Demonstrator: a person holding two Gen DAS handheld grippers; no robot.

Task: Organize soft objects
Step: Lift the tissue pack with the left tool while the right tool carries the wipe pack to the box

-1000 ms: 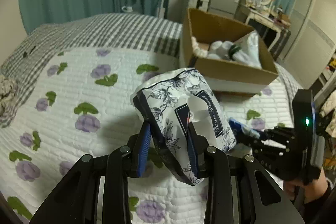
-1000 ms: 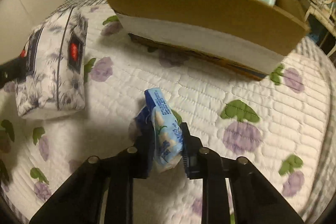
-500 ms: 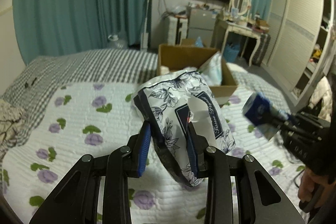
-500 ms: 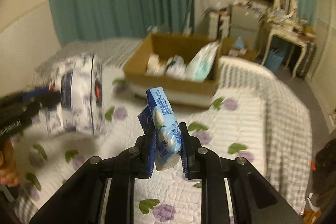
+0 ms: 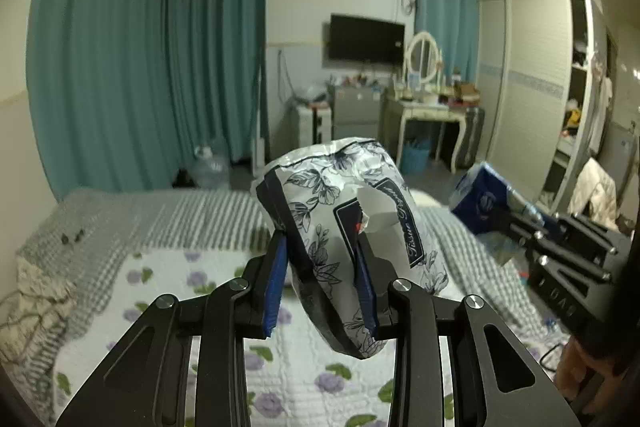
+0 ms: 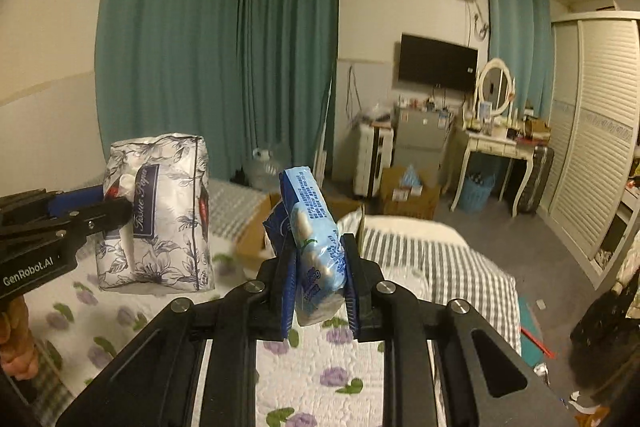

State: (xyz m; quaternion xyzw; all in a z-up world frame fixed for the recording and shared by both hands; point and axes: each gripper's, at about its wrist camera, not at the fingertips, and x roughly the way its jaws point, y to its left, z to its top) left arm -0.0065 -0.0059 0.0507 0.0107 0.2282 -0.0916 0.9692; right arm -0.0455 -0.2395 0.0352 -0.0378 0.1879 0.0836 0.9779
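Observation:
My left gripper [image 5: 320, 287] is shut on a white tissue pack with a dark floral print [image 5: 352, 219], held high above the bed. The right wrist view shows that same pack [image 6: 160, 219] at the left, clamped by the left gripper [image 6: 114, 205]. My right gripper [image 6: 318, 283] is shut on a small blue tissue packet [image 6: 316, 247], standing upright between the blue pads. From the left wrist view the blue packet [image 5: 484, 203] shows at the right, in front of the right gripper's black body. The cardboard box [image 6: 256, 231] on the bed is mostly hidden behind the blue packet.
Below lies the bed with a white flowered quilt [image 5: 208, 291] and a grey checked blanket [image 6: 448, 267]. Teal curtains [image 5: 140, 75], a wall TV [image 5: 366, 41], a white dressing table with a mirror [image 6: 494, 139] and a wardrobe [image 6: 592, 147] line the room. A hand [image 6: 14, 339] shows at the left edge.
Both grippers have risen well above the bed with their packs still held. The views tipped up from quilt and box to the room's far wall.

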